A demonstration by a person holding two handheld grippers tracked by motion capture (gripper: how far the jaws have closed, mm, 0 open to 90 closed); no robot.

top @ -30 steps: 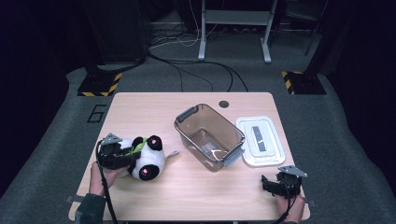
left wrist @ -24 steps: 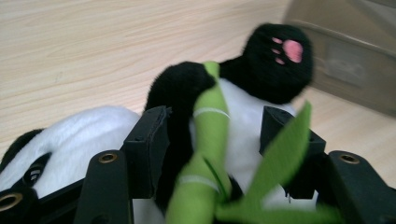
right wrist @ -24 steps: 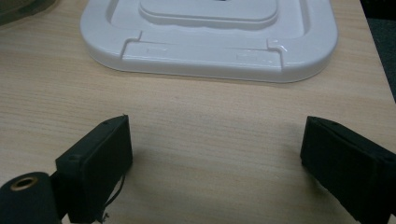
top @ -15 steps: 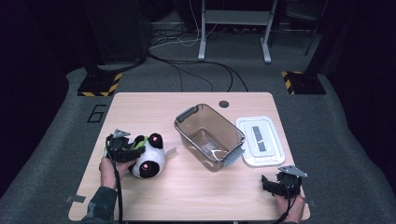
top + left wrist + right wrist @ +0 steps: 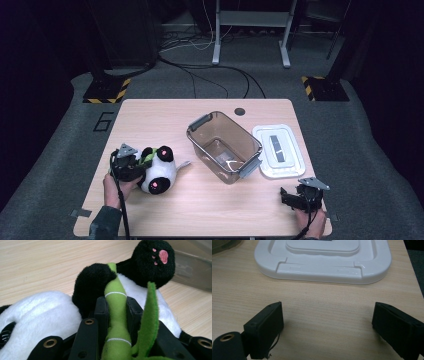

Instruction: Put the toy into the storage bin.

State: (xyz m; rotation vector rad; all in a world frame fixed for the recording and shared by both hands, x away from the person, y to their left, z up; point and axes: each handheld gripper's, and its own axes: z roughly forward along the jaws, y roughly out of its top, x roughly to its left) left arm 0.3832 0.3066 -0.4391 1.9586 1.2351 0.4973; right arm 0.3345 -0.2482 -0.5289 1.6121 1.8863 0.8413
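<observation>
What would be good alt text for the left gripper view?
The left gripper is shut on the green bamboo stalk of a plush panda lying on a wooden table.

A black-and-white plush panda [image 5: 159,172] lies on its side on the left part of the pale wooden table [image 5: 200,210], well apart from the clear plastic bin. Its black paws carry pink embroidered pads, one raised high in the left gripper view. A green felt bamboo stalk [image 5: 117,315] with white stitched rings and a floppy leaf rises from its belly, pinched between two black jaws.
</observation>
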